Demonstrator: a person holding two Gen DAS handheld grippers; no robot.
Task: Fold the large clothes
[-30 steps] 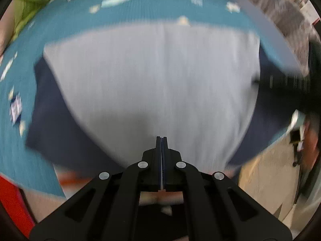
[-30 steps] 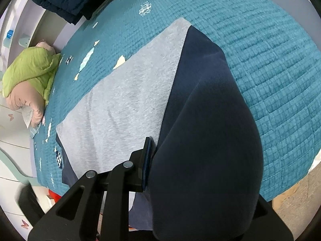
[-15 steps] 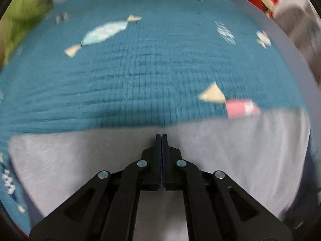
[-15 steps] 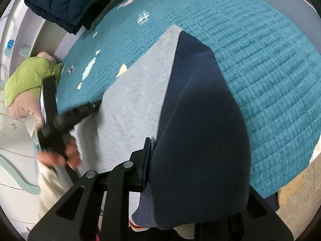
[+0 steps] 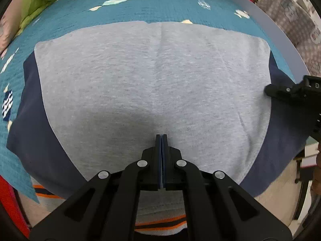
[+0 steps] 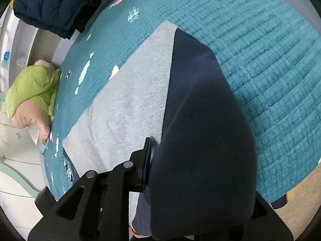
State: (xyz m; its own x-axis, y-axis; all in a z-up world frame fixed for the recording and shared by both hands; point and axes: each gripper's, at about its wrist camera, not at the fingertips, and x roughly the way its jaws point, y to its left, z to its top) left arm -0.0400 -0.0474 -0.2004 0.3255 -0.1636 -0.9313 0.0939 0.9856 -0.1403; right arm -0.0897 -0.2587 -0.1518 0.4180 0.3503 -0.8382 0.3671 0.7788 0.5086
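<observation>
A large grey sweatshirt [image 5: 150, 80] with navy sleeves lies flat on a teal quilted bed cover [image 5: 120, 10]. My left gripper [image 5: 161, 138] is shut and empty, hovering over the lower middle of the grey body. My right gripper [image 6: 152, 146] is shut on the navy sleeve [image 6: 200, 140], which drapes over its right finger and hides it. The right gripper also shows at the right edge of the left wrist view [image 5: 291, 92], at the sweatshirt's right side. The grey body shows in the right wrist view [image 6: 130, 110].
A green and pink pillow [image 6: 32, 92] lies at the far left of the bed. A folded navy quilted jacket [image 6: 56, 4] sits at the bed's far end. The bed edge and wooden floor [image 6: 297, 210] lie at the lower right. An orange-striped hem [image 5: 160, 225] shows below my left gripper.
My left gripper swept forward over the bed cover and has come back above the grey body. The right gripper has kept hold of the navy sleeve, nearly still.
</observation>
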